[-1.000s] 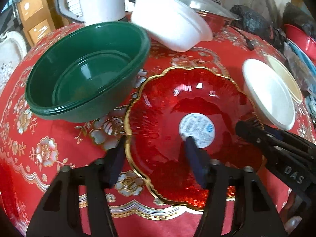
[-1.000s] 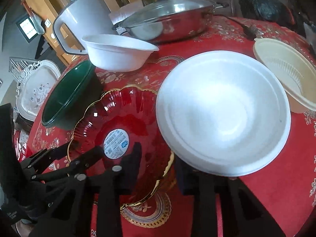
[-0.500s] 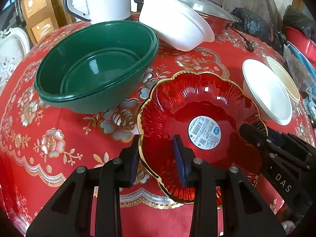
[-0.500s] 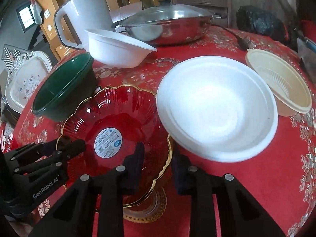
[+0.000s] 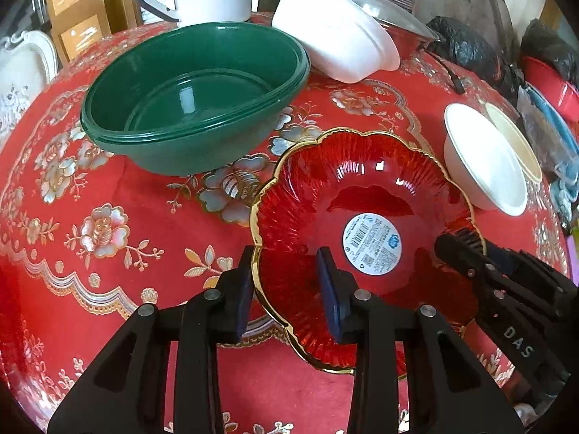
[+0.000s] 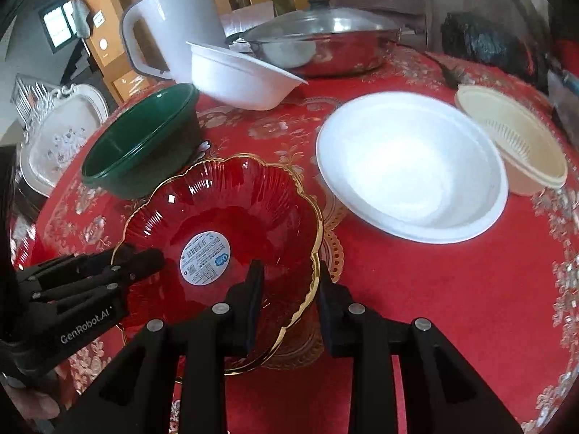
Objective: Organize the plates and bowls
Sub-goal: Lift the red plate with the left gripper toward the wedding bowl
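A red glass bowl with a gold scalloped rim and a round white sticker sits on the red tablecloth; it also shows in the right wrist view. My left gripper is shut on its left rim. My right gripper is shut on its right rim. Stacked green bowls stand to the left. A white foam bowl lies to the right, a cream strainer bowl beyond it. Another white foam bowl leans at the back.
A white enamel jug and a lidded steel pan stand at the back. A black bag lies at the back right. A white ornate chair stands beyond the table's left edge.
Both grippers have closed on the red bowl's rim and pulled back and up; the bowl has shifted toward me, away from the white foam bowl.
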Demonstrator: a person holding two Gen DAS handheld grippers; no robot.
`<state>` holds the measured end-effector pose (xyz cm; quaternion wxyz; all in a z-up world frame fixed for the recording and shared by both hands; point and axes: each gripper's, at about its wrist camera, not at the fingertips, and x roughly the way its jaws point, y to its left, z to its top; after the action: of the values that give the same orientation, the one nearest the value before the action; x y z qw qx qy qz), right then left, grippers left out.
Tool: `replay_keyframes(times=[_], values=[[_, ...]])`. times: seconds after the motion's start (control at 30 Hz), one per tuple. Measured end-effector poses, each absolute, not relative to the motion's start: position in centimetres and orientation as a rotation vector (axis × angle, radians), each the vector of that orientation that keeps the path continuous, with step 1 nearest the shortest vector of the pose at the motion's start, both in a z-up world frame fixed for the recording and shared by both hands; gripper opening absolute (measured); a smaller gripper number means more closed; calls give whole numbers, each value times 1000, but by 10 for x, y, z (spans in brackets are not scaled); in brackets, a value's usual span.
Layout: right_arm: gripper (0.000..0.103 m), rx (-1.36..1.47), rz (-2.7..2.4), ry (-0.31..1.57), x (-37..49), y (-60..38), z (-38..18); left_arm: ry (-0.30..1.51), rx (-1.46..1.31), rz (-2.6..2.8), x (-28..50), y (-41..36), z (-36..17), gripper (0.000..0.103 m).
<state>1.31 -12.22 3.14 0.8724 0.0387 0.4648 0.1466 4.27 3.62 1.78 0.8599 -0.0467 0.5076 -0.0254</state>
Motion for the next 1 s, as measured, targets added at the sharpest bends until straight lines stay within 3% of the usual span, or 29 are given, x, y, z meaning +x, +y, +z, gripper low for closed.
replay_keyframes(times=[0.1, 0.17, 0.23, 0.33, 0.37, 0.4, 0.5, 1.0], values=[[30, 74, 324, 977, 21, -122, 28, 1054, -76, -50, 47, 36, 17, 36], [44, 65, 349, 972, 26, -121, 28, 1055, -62, -44, 50, 35, 17, 38], [52, 58, 386, 975, 28, -118, 28, 1059, -70, -50, 53, 36, 17, 46], [53, 16, 395, 973, 28, -111, 28, 1034, -80, -55, 52, 35, 16, 49], [52, 20, 394, 969, 27, -111, 27, 1028, -69, -52, 51, 34, 15, 47], [51, 24, 394, 963, 27, -111, 27, 1021, -49, -43, 50, 33, 16, 34], [48, -23, 384, 953, 24, -108, 26, 1041, -61, -56, 49, 34, 17, 29], [49, -105, 355, 843, -20, -84, 52, 1001, -110, -45, 0, 67, 41, 28]])
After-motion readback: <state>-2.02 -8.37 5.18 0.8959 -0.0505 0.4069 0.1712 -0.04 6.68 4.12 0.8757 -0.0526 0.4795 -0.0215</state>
